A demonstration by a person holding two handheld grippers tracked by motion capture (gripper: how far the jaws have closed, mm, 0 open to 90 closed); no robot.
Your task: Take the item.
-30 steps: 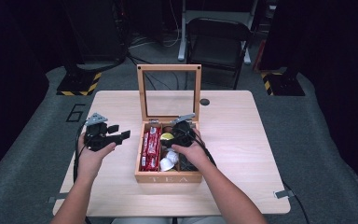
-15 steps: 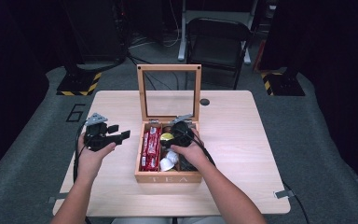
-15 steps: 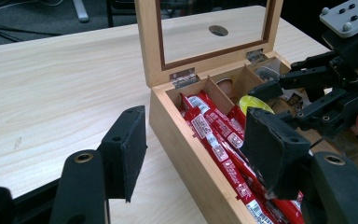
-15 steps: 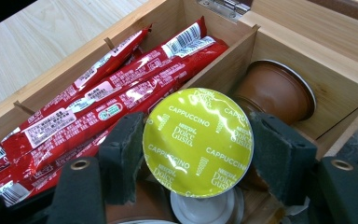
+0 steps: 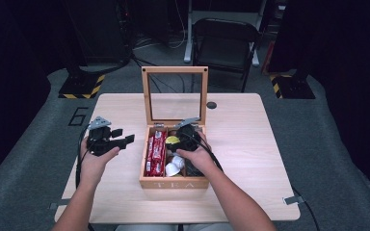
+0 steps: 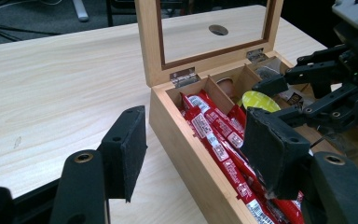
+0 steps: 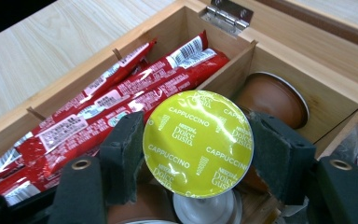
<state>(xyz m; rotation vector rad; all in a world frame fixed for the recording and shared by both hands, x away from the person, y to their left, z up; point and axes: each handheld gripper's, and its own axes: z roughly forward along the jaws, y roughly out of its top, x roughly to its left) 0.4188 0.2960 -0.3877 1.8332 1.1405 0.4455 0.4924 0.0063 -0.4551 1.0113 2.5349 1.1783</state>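
A wooden tea box (image 5: pixel 173 183) stands open mid-table, its glass lid (image 5: pixel 175 70) upright. Red sachets (image 7: pixel 121 102) fill its left compartment. My right gripper (image 7: pixel 198 151) reaches into the middle compartment. Its jaws have just been closing, and both pads now press the rim of a yellow-green cappuccino capsule (image 7: pixel 198 135), which is tilted above a white capsule (image 7: pixel 205 210). A brown capsule (image 7: pixel 270 98) lies behind it. My left gripper (image 5: pixel 124 135) hovers left of the box, open, with nothing between its pads (image 6: pixel 126 149).
Bare tabletop lies left of the box (image 6: pixel 51 93) and to its right (image 5: pixel 250 144). A round cable hole (image 5: pixel 211 105) sits behind the lid. A dark chair (image 5: pixel 226 43) stands beyond the table's far edge. Clear wrappers (image 6: pixel 279 70) fill the right compartment.
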